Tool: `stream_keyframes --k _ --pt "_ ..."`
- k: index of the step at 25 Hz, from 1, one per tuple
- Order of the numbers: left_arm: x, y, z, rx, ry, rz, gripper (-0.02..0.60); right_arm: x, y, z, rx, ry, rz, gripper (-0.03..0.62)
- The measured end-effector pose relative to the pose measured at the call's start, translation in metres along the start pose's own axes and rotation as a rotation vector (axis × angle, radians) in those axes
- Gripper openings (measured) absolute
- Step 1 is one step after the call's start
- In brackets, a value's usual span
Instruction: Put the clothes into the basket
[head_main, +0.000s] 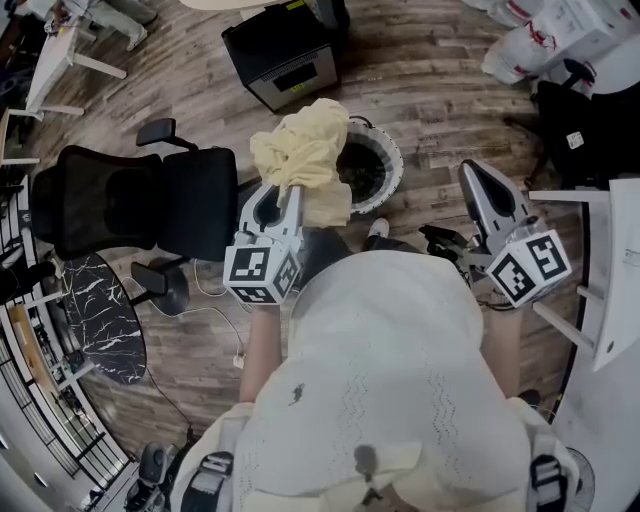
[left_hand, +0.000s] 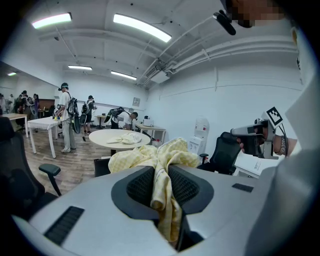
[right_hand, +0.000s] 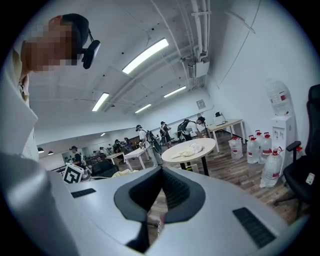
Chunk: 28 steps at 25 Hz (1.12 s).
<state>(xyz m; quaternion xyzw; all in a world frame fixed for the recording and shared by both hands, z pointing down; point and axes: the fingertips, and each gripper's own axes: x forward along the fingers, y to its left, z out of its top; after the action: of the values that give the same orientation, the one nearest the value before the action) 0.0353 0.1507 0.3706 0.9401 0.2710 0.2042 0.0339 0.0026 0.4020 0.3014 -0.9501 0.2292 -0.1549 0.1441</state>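
The left gripper (head_main: 285, 195) pinches the yellow cloth (head_main: 300, 150) between its fingers (left_hand: 141, 187). The cloth bunches beyond the tips, overlapping the left rim of the basket (head_main: 392, 160). The right gripper (head_main: 478, 172) has its fingers pressed together and empty.

Nothing here can be read: the marker cube (head_main: 262, 272) on the left gripper (head_main: 288, 192) and the one on the right gripper (head_main: 472, 170) bear only black-and-white square patterns, and the red print on the white containers (head_main: 560, 25) at far right is too small.
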Motion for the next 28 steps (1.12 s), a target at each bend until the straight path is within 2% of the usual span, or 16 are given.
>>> stream_keyframes --k 4,13,18,28 --pt "0.002 -0.013 -0.02 -0.012 0.026 0.001 0.094 -0.01 -0.009 -0.008 0.005 0.002 0.006 0.008" --pt "0.023 0.004 -0.058 -0.007 0.111 -0.003 0.094 0.011 -0.001 -0.014 -0.008 0.034 0.03 0.008" --pt "0.039 0.008 -0.078 -0.003 0.17 -0.038 0.094 0.014 0.001 -0.013 0.001 0.025 0.004 0.008" --pt "0.086 0.003 -0.096 0.023 0.263 -0.111 0.095 0.013 -0.027 -0.005 0.017 0.015 -0.086 0.008"
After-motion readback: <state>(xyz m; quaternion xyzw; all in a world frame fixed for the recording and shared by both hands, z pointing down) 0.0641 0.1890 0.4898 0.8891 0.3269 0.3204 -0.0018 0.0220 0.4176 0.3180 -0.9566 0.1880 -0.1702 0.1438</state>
